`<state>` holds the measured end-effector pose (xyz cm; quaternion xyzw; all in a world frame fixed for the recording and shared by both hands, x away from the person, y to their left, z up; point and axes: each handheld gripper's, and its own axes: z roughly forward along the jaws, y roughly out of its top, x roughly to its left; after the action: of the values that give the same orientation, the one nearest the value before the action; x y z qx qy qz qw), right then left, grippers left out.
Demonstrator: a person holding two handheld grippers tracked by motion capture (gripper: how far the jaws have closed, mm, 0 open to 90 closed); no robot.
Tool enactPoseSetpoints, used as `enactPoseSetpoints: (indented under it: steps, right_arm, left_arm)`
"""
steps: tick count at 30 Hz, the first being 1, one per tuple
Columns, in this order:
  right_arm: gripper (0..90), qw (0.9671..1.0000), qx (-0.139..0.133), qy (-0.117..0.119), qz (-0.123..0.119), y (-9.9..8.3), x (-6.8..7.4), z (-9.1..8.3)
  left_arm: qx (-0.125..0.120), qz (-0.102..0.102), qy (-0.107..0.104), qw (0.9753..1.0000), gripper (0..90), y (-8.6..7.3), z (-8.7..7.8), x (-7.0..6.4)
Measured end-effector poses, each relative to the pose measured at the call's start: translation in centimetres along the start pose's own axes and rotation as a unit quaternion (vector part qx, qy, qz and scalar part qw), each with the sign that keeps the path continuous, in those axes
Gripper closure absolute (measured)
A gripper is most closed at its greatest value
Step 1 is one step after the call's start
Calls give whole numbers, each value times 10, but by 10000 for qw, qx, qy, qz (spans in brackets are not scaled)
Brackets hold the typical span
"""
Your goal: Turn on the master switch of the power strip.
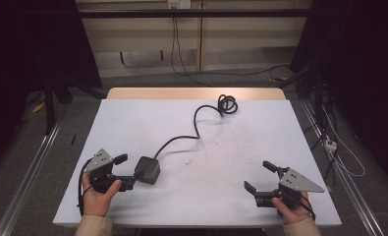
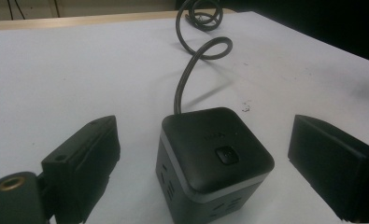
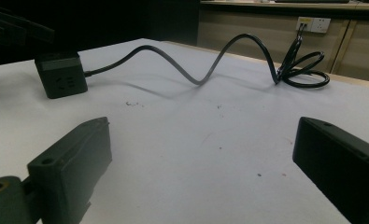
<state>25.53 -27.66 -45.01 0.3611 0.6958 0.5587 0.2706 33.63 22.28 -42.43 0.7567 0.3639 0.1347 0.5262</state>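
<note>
A dark cube-shaped power socket [image 1: 147,170] sits on the white table [image 1: 132,123] toward the near left, its black cable [image 1: 196,129] snaking away across the surface to a coil near the far edge. The left gripper [image 1: 124,172] is spread wide with the cube between its jaws; in the left gripper view the power socket [image 2: 212,163] stands between the two jaws with a gap on each side, not touching either. The right gripper [image 1: 259,176] rests well apart at the near right, jaws also wide open and holding nothing, over bare tabletop. From the right gripper view the power socket [image 3: 60,74] appears far off at the left.
</note>
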Motion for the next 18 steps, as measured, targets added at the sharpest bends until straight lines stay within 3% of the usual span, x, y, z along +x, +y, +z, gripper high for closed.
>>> enactPoseSetpoints:
  steps: [18]
  right_arm:
    - [41,10000,1,-3,5,0,0,0]
  left_arm:
    - [-17,-25,42,10000,67,-4,-9,7]
